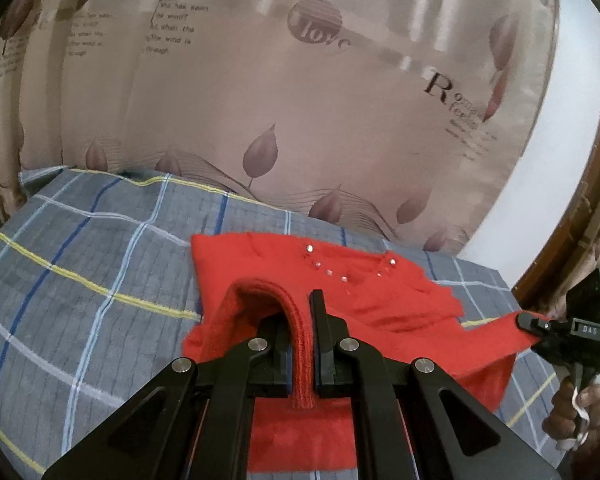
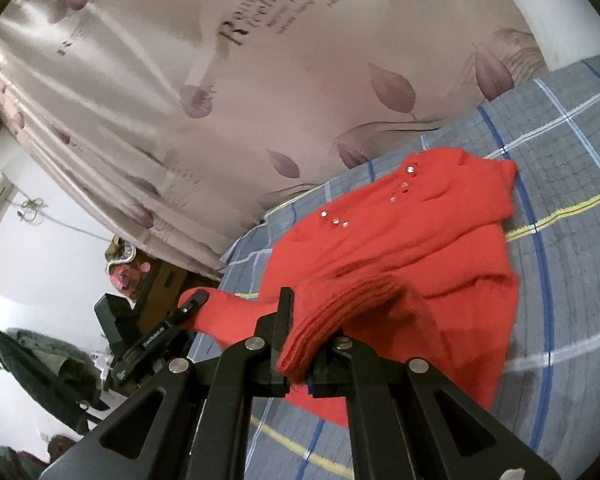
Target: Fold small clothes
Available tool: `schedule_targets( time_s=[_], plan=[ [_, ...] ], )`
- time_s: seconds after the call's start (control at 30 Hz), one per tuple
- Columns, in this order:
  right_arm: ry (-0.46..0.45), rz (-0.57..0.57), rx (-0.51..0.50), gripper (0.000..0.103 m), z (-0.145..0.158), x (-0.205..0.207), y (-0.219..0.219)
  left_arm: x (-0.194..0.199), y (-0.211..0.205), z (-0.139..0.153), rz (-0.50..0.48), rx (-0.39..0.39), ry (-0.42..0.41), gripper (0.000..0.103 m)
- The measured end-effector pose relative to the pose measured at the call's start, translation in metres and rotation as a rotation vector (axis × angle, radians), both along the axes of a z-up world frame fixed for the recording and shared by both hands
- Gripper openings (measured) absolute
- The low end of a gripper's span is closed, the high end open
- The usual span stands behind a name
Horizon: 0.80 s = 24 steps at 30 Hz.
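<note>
red knit sweater (image 1: 340,280), small, fuzzy, lies on the plaid bedspread (image 1: 80,260) just in front of the satin curtain. neckline end lies flat toward the curtain, with a curved row of clear rhinestones (image 1: 330,272) across the chest. ribbed hem is lifted off the bedspread at two spots: one ribbed edge (image 1: 300,340) arches up and hangs as a narrow loop, the other corner (image 2: 332,320) is bunched and raised. fabric between the two lifted spots is stretched and slightly wrinkled. the side farther from the curtain drapes down onto the bedspread.
</note>
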State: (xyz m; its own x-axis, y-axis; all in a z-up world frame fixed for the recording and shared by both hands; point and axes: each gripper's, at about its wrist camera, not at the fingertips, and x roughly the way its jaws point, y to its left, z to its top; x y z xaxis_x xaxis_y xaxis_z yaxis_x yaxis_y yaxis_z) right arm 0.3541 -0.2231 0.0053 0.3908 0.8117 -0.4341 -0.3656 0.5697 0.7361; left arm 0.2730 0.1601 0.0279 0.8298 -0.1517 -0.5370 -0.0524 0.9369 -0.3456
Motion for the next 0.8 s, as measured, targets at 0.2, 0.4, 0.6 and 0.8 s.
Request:
schedule_targets(
  time_s=[0.2,0.4,0.6,0.8],
  plan=[
    [0.034,-0.023,0.013,0.004,-0.018,0.03,0.0,0.031,0.003,-0.014,0.017,-0.002,0.033,0.007],
    [0.062,-0.036,0.007,0.004,-0.032,0.049,0.002,0.051,0.01,-0.031,0.036,-0.021,0.072,0.007],
    [0.081,-0.05,0.007,0.004,-0.041,0.061,0.001,0.066,0.013,-0.041,0.046,-0.015,0.094,0.007],
    [0.091,-0.057,0.001,0.004,-0.045,0.072,0.002,0.077,0.01,-0.043,0.046,0.01,0.091,0.007]
  ],
)
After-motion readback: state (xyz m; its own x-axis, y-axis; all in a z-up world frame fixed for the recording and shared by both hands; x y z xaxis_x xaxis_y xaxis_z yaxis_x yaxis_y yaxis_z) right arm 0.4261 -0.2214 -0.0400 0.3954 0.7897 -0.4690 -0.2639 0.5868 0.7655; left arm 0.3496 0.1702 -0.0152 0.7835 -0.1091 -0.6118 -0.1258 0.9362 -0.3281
